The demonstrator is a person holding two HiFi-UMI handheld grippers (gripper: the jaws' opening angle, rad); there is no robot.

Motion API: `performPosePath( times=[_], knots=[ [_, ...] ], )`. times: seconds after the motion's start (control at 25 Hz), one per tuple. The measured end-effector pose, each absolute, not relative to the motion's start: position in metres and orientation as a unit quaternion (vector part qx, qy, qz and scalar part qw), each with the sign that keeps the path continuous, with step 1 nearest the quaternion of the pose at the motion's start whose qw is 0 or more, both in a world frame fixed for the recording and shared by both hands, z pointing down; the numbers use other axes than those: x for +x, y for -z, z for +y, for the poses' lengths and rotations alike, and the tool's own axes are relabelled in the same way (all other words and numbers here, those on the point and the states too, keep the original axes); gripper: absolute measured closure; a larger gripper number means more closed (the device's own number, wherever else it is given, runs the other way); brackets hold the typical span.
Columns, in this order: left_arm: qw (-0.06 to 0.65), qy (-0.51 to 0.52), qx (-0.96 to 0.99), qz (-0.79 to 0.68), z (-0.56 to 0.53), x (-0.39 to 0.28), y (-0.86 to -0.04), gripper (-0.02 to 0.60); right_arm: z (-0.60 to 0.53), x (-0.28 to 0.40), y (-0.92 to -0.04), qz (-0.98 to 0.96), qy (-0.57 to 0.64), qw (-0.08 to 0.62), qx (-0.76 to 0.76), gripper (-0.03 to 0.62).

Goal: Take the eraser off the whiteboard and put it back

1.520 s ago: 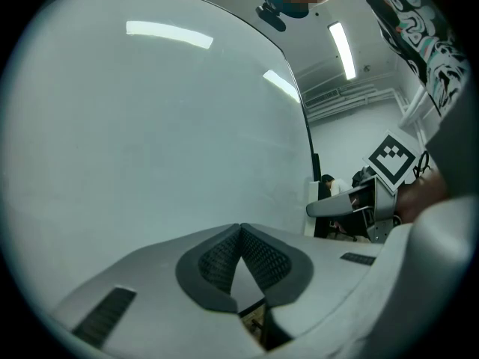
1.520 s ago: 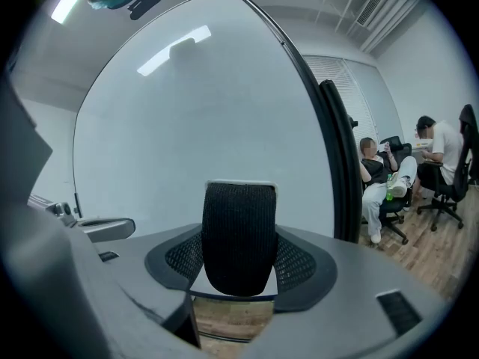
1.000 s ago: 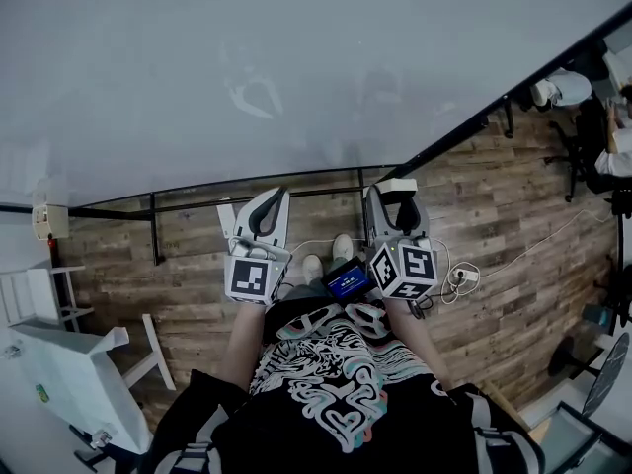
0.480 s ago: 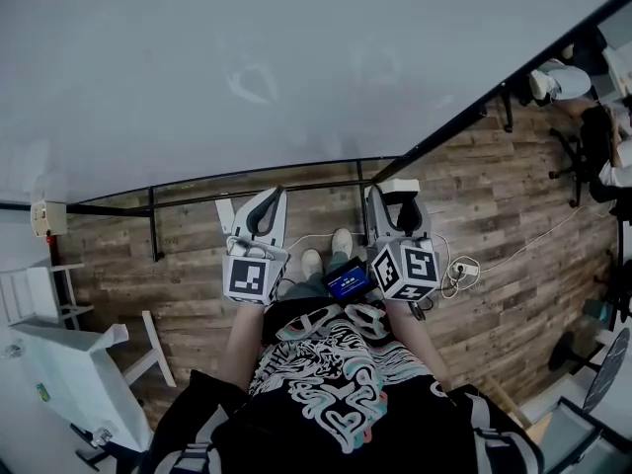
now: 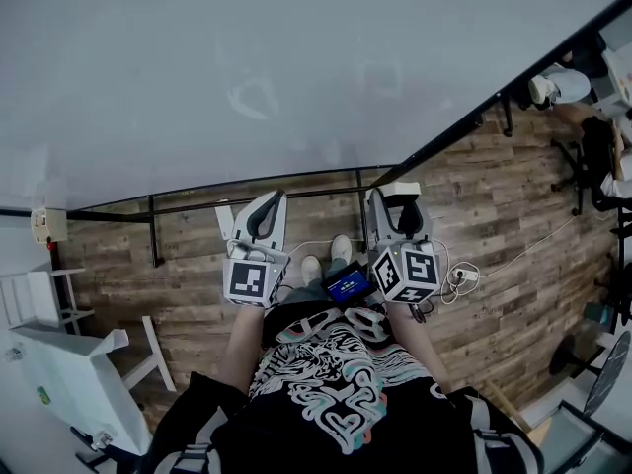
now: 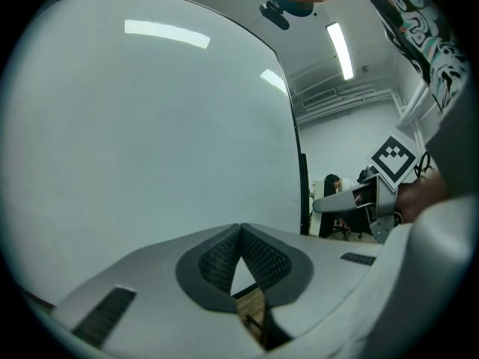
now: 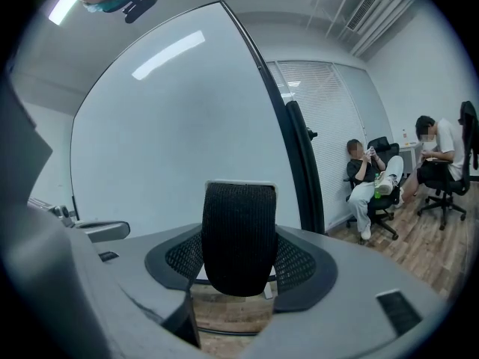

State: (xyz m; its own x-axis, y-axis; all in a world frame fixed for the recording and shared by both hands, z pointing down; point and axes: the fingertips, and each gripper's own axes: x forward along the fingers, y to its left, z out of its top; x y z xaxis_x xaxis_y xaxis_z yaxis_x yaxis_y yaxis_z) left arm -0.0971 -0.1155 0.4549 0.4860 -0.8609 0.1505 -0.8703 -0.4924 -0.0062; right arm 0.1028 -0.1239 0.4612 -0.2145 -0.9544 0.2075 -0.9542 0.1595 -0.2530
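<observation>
The eraser [image 7: 239,234] is sitting between the fingers of the right gripper [image 5: 397,198], with the whiteboard [image 5: 296,67] standing ahead of the fingertips and the left gripper [image 5: 265,205] hanging alongside to their left.

Your eraser [image 7: 238,234] is a block with a black, mesh-textured felt face and a white backing that shows along its far top edge. It stands upright, clamped between the jaws of your right gripper [image 5: 398,201], just in front of the whiteboard [image 5: 247,67], near that board's right edge. The whiteboard is a big pale sheet in a dark frame, bare but for faint wipe smudges near its middle
</observation>
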Motion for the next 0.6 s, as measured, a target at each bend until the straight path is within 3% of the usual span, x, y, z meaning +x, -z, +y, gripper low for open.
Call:
performPosePath(
  times=[0.6],
  knots=[
    [0.039,-0.07,0.854,-0.515,-0.148,-0.097,-0.459,0.555,-0.164,0.105,-0.469,0.768,0.176,-0.003,-0.616,0.33]
  ],
)
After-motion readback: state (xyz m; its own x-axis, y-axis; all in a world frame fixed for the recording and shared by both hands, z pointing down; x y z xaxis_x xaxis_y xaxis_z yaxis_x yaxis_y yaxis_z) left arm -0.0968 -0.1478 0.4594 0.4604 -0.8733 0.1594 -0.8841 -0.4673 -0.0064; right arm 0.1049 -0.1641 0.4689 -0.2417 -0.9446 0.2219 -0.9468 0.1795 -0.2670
